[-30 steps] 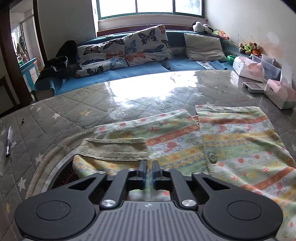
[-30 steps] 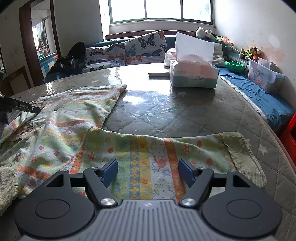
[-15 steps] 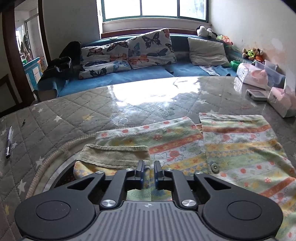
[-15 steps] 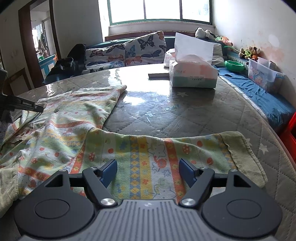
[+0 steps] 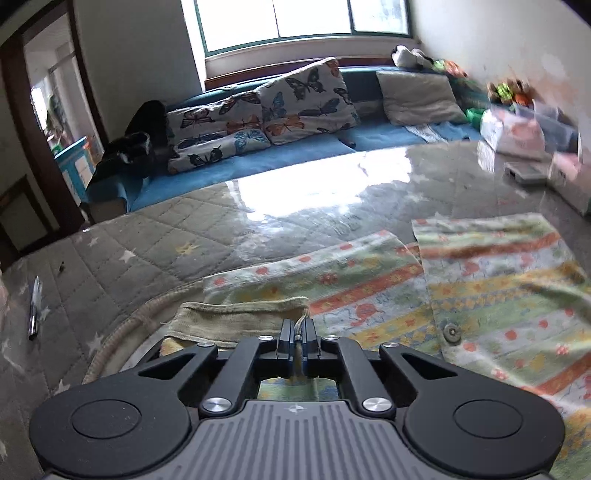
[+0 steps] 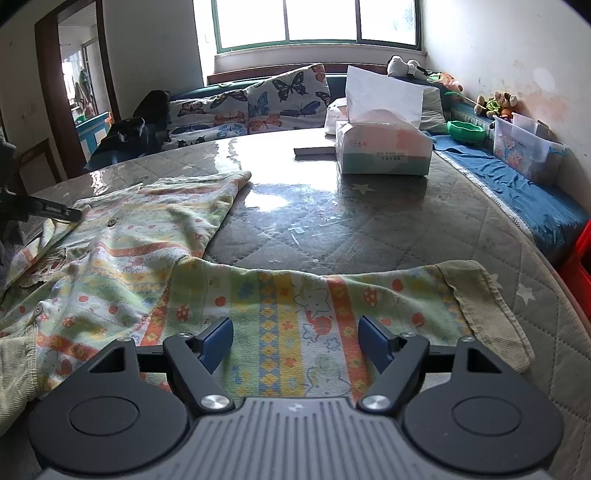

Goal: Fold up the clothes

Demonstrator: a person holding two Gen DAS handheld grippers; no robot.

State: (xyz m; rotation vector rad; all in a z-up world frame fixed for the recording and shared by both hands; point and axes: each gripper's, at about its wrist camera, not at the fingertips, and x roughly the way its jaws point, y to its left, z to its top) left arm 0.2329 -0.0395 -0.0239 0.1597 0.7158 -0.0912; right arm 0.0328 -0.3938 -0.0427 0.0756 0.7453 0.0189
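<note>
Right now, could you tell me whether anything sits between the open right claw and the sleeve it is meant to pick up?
Nothing visible does. The right claw hangs open directly over the patterned sleeve, with only cloth between its fingers. The tissue box stands well beyond, on the far side of the table.

Daylight from far window (image 6: 317,22); strong glare on table (image 5: 303,188). Left view motion-blurred, worst at right. Right view sharp. Fisheye bending, dark corners.
</note>
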